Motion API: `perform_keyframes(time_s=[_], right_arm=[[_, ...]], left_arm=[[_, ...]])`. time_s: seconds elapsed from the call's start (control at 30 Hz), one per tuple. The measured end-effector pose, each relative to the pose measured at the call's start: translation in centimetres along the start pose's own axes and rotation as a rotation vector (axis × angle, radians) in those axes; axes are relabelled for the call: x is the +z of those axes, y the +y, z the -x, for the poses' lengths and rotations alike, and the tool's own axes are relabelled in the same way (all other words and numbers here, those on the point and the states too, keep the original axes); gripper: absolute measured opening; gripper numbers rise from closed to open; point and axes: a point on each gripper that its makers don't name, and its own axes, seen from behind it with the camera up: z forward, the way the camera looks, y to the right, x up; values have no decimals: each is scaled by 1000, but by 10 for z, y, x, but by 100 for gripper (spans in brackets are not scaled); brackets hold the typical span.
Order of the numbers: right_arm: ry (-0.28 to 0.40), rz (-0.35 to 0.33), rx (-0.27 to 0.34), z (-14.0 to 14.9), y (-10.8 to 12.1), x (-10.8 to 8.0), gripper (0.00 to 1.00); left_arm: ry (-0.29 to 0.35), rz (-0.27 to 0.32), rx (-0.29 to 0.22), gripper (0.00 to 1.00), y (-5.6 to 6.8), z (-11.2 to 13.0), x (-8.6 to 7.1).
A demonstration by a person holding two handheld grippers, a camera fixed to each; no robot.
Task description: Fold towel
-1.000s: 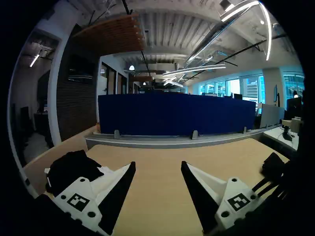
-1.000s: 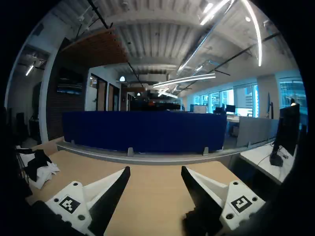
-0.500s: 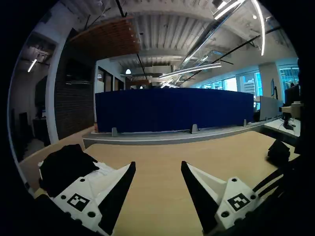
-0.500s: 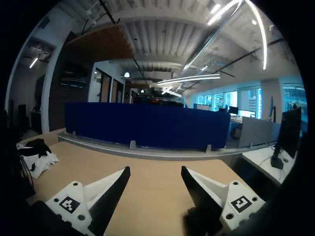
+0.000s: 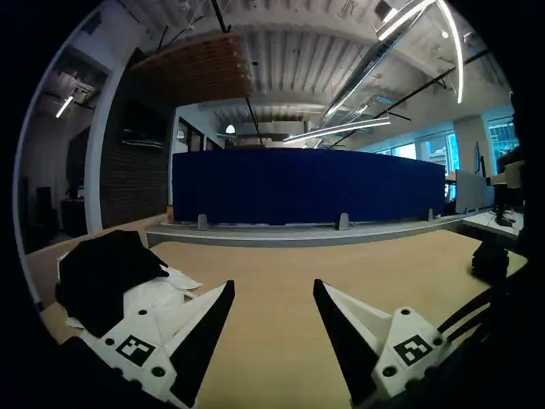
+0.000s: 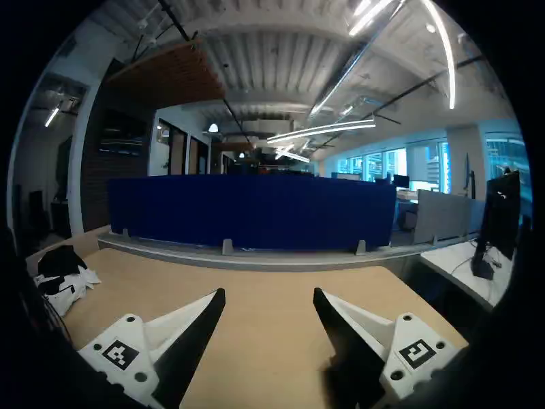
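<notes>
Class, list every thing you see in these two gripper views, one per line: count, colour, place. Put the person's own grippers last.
Table: one, light wood, beneath both grippers.
Black cloth: one, black, crumpled at the table's left side, lying on the white cloth.
White cloth: one heap, white, under and beside the black cloth.
Partition: one, dark blue, along the table's far edge.
Monitor: one, dark, on the neighbouring desk at the right.
Strip lights: several, white, on the ceiling.
Left gripper: one, white and black, open over the table, holding nothing.
Right gripper: one, white and black, open over the table, holding nothing.
</notes>
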Motion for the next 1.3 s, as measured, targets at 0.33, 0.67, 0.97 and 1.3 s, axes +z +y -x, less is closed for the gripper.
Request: perform_keyframes(time_s=[0.33,0.67,0.97,1.3], right_arm=[[-4,-7,-14,12,-5,10,100],[-6,-11,-31,17,-3,15,100],[-10,-8,-25,22,1,21,100],[-6,-3,-16,27,6,20,100]], left_arm=[[19,-9,-11,85,-1,18,3],[45,-11,8,85,-2,16,0],[60,-12,8,85,-3,14,-2],[61,-3,7,85,-1,14,-2]])
